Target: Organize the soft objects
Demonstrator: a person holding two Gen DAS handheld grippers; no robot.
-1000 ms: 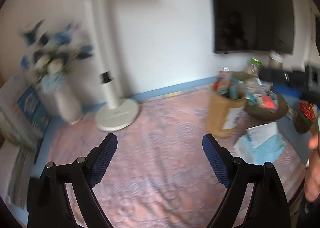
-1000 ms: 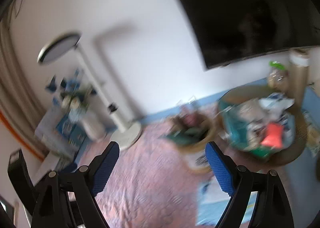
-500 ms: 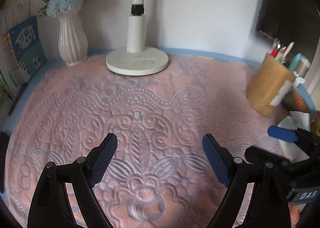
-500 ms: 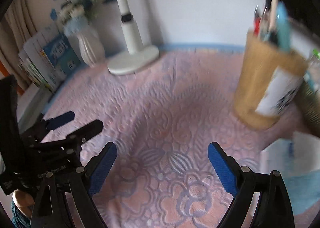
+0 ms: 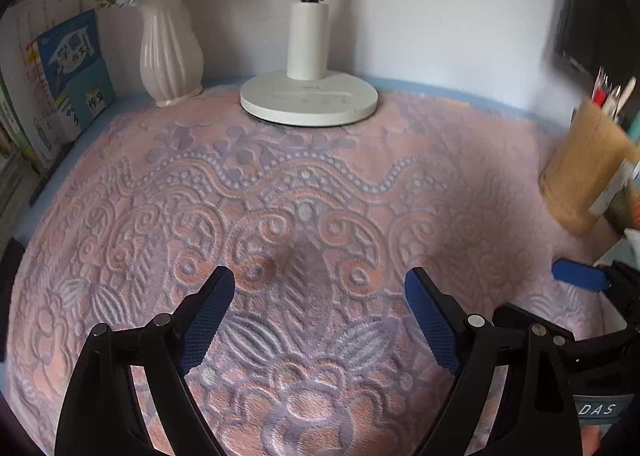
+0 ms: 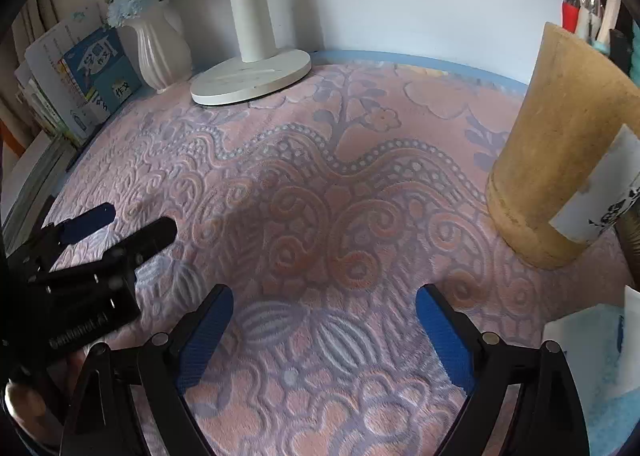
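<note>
A pink and lilac plush blanket (image 5: 304,191) with raised flower patterns lies flat over the tabletop and fills both views. My left gripper (image 5: 320,276) hovers over its middle, tilted down, open, with only blanket between its blue pads. My right gripper (image 6: 325,292) hangs over the blanket (image 6: 340,183) just to the right; its jaws are opening and hold nothing. Each gripper shows in the other's view: the right one's fingers (image 5: 580,280) at the right edge, the left one's fingers (image 6: 88,221) at the left.
A white lamp base (image 5: 308,99) and a white vase (image 5: 170,55) of blue flowers stand at the back by the wall. Books (image 6: 88,83) lean at the left. A tan pen holder (image 6: 560,159) stands at the right, with a white and light-blue pack (image 6: 600,368) in front of it.
Both grippers have dropped and tipped down, from facing the wall and lamp to hovering close over the blanket. The right jaws stand slightly wider.
</note>
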